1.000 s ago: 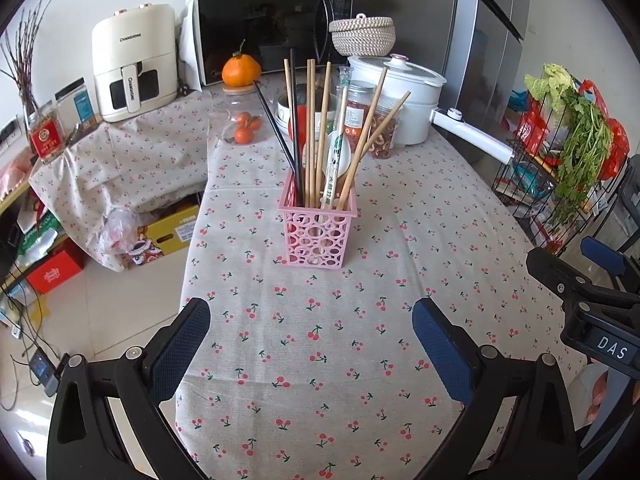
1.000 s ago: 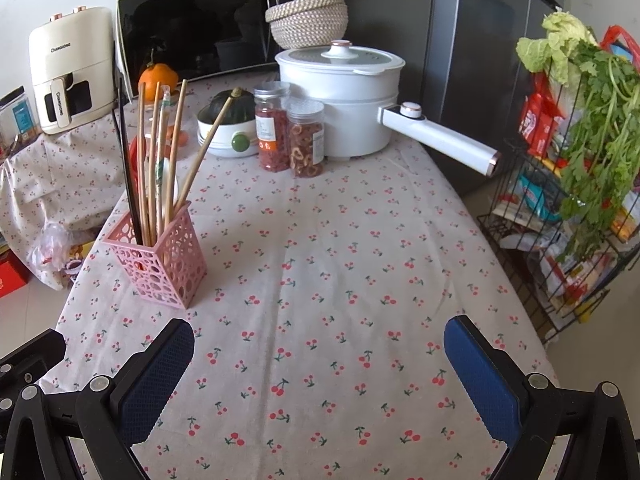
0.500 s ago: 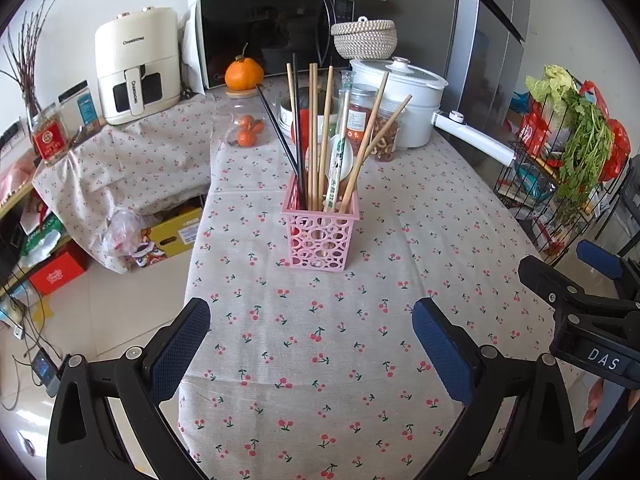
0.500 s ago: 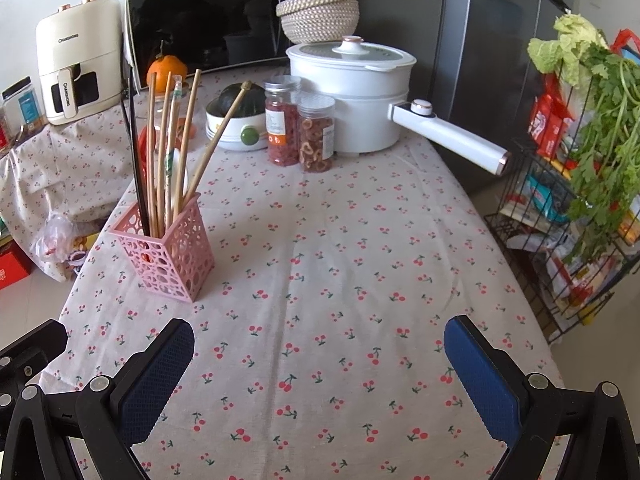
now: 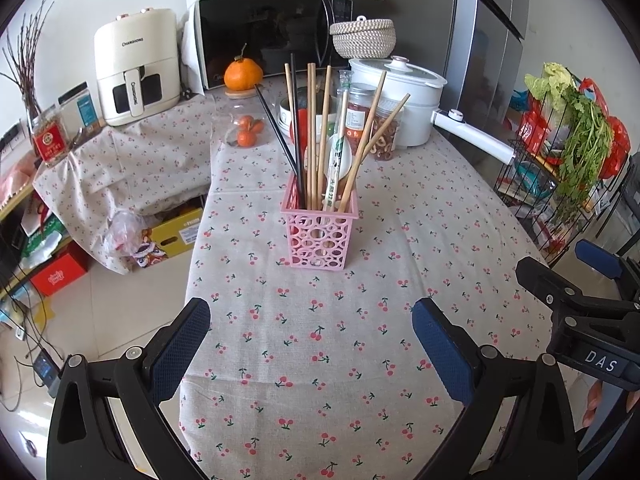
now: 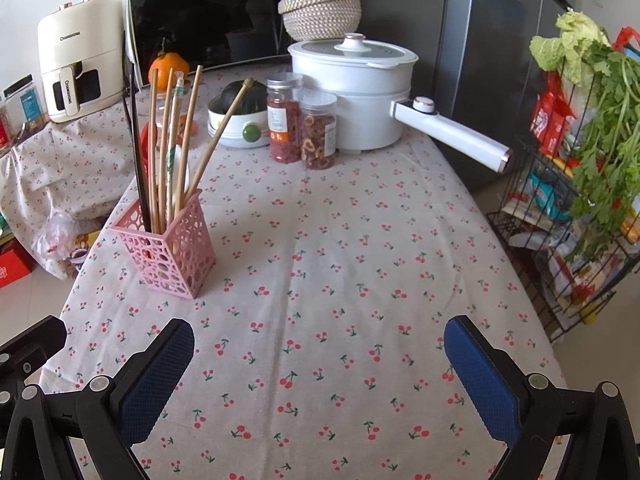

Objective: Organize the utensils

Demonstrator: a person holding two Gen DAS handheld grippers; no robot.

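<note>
A pink perforated basket (image 5: 319,237) stands on the cherry-print tablecloth (image 5: 320,360). It holds several wooden chopsticks (image 5: 322,136), black chopsticks (image 5: 296,124) and a wrapped pair. It also shows in the right wrist view (image 6: 170,250) at the left. My left gripper (image 5: 310,350) is open and empty, well short of the basket. My right gripper (image 6: 318,374) is open and empty over bare cloth, to the right of the basket.
A white pot (image 6: 352,88) with a long handle, two jars (image 6: 304,128) and a bowl (image 6: 240,124) stand behind. A microwave (image 5: 272,36) and air fryer (image 5: 136,68) sit at the back. A wire rack with greens (image 6: 592,152) stands right of the table.
Both grippers have pulled back and risen slightly, so the basket looks a little farther away. Both stay open and empty.
</note>
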